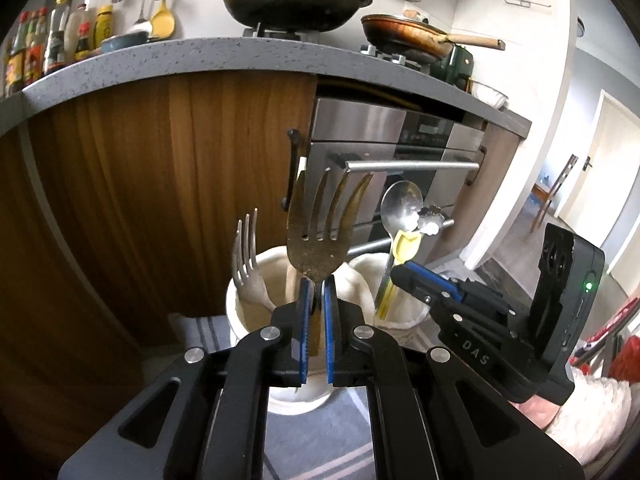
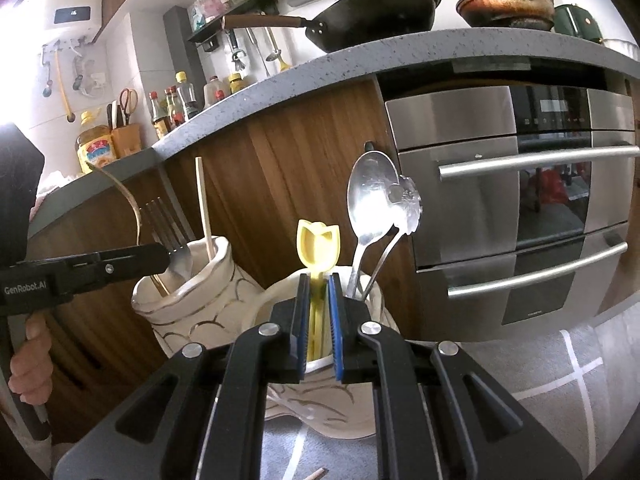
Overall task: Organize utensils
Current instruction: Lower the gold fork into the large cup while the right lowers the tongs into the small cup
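Observation:
My left gripper point(image 1: 319, 285) is shut on the neck of a large brass fork point(image 1: 320, 232), tines up, over the left white ceramic holder point(image 1: 248, 320). A silver fork point(image 1: 246, 264) stands in that holder. My right gripper point(image 2: 318, 282) is shut on a yellow tulip-topped utensil point(image 2: 318, 246) over the right holder point(image 2: 276, 300), which has two silver spoons point(image 2: 370, 200) in it. In the right wrist view the left gripper point(image 2: 160, 256) reaches over the left holder point(image 2: 200, 280), where a chopstick point(image 2: 204, 208) stands. The right gripper point(image 1: 404, 276) shows in the left wrist view.
Both holders stand on a grey mat point(image 2: 560, 392) on the floor before a wooden cabinet point(image 1: 160, 160) and a steel oven point(image 2: 500, 200). The counter point(image 1: 200, 56) above holds pans and sauce bottles. A chopstick end point(image 2: 318, 473) lies on the mat.

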The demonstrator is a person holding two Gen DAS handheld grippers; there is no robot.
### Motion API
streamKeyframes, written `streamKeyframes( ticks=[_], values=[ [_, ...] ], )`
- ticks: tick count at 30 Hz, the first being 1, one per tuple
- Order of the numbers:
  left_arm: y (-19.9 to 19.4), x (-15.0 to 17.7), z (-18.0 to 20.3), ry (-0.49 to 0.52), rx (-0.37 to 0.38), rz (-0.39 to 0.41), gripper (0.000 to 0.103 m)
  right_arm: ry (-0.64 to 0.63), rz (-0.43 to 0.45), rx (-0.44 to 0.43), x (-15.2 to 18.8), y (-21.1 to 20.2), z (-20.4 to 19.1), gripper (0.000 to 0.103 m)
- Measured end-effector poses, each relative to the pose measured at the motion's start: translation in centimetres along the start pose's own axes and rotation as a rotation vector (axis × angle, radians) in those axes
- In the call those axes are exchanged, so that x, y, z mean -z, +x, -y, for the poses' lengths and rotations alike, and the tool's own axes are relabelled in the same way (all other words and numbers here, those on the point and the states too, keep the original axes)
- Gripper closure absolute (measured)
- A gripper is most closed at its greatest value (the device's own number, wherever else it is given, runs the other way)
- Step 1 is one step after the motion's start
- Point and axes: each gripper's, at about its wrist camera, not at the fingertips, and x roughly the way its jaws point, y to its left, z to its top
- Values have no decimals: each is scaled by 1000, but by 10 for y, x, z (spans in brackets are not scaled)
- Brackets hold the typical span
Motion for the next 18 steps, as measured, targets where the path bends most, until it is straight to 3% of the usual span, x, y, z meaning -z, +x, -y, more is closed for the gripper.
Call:
streamKeyframes(
  ticks=[11,15,17,18],
  values=[
    [25,-14,14,34,13,-19,98,0,-10,-8,-5,0,-3,92],
    [28,-15,15,31,17,-24,97,-6,-10,-15,-7,-7,-4,81],
    [25,-15,17,35,20,-25,97,-8,-6,-14,-9,-12,-4,80],
    [22,-15,17,34,19,-23,91,-7,-4,-13,-9,-15,-4,77]
  ],
)
